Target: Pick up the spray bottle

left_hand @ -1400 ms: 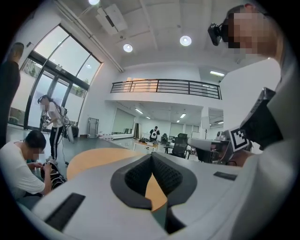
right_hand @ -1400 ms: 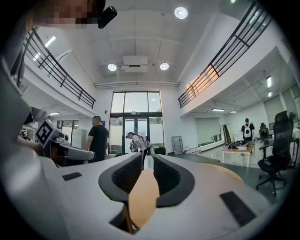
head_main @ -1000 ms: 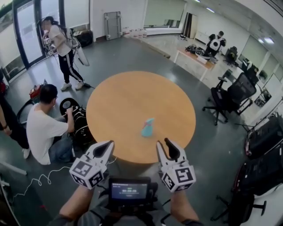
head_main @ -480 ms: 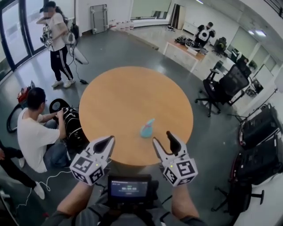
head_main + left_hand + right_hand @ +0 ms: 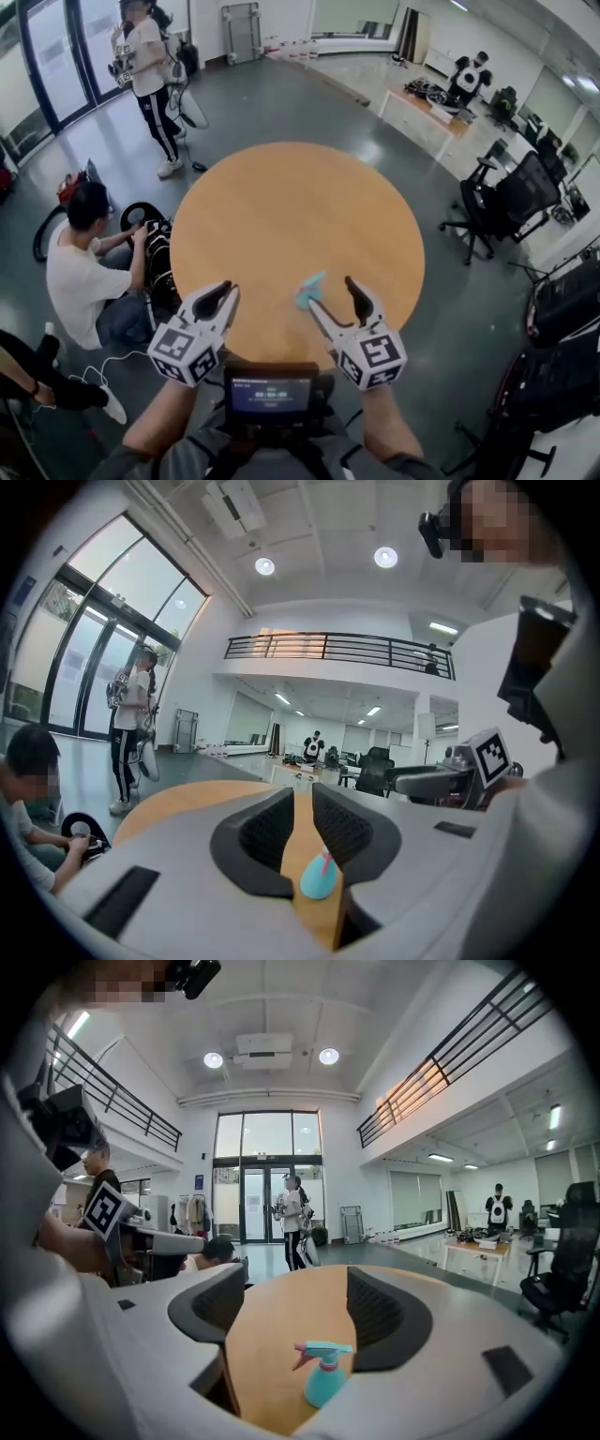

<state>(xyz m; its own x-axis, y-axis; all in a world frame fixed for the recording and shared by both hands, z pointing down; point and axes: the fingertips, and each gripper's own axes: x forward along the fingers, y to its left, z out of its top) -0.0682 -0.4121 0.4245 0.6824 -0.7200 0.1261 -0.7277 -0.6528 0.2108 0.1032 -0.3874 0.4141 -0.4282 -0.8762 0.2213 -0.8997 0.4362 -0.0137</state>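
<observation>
Spray bottle (image 5: 307, 292) stands upright on the round wooden table (image 5: 291, 197), near the edge closest to the person w/ the grippers. Teal body, teal trigger head, pink at the neck and nozzle.

Right gripper (image 5: 331, 292): released, jaws wide and opening. In the head view the bottle sits just at the tip of its inner finger; contact can't be told there. In the right gripper view the bottle (image 5: 325, 1377) shows low in the gap btwn the 2 jaws, nearer the right-hand one, nozzle pointing left. Pads not pressing on it, so nothing grasped.

Left gripper (image 5: 225, 290): also released, jaws opening but only a narrow slot so far. It hangs over the table's near edge, well apart from the bottle, which is off to its right. In the left gripper view the bottle (image 5: 319, 877) peeks thru the bottom of the slot, farther off on the tabletop, not btwn the pads. Nothing held.

Bkgd: 1 person in a white tee (image 5: 80, 272) crouches on the floor left of the table, 1 person standing (image 5: 150, 75) near the glass doors, black office chair (image 5: 506, 202) off to the right.
</observation>
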